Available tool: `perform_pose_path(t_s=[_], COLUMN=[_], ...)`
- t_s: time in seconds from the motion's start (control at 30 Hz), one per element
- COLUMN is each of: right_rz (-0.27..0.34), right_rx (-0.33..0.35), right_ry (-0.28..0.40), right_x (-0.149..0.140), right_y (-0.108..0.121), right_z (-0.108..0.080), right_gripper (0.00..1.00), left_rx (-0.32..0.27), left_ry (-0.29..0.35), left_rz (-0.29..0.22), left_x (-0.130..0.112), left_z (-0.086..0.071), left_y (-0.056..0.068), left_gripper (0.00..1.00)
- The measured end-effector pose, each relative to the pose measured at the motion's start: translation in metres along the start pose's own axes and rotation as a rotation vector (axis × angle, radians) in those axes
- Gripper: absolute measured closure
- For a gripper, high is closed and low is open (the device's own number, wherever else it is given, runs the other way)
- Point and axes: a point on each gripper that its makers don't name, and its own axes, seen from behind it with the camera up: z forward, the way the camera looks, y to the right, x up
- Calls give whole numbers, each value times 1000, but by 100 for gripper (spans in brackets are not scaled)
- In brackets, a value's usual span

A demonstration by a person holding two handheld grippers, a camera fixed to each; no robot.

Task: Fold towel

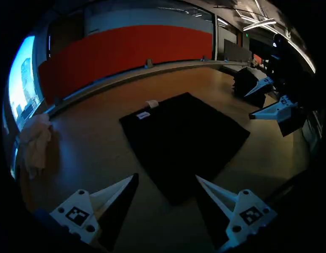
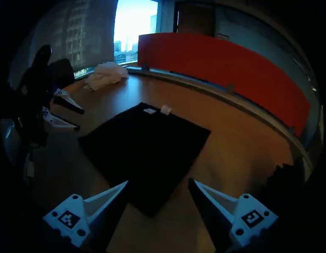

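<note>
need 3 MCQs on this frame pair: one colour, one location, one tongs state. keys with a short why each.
1. The towel is:
A white
B red
C black

2. The pale cloth heap lies:
A on the towel
B on the table by the window, apart from the towel
C on the floor

3. The left tongs and right tongs are:
A both open, holding nothing
B both shut on the towel
C one open, one shut

Key:
1 C: it reads black against the wood.
2 B: bare wood separates the heap from the towel.
3 A: each pair stands spread wide above the towel's near corner.
</note>
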Motion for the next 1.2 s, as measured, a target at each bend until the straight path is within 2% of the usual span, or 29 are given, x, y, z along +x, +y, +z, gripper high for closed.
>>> perform_pose_path(t_s=[0.37,0.57,0.67,1.07,1.2], right_rz=[1,-2,-8,0,-6], right_rx=[33,46,52,85,96], right_ry=[-76,-100,-110,-138,-146], right_x=[-39,-52,-56,-68,-71], right_y=[-6,-8,-9,-11,-12], right_z=[13,16,17,21,20], right_gripper=[0,0,0,12,12], left_rx=[-44,-71,-71,-73,-75], left_ry=[-100,-128,-144,-173,-173], left_rz=[11,15,16,18,23], left_x=[-36,-43,-48,-53,-53], left_z=[19,23,25,27,27], left_y=[13,21,20,22,23], left_gripper=[12,12,12,13,13])
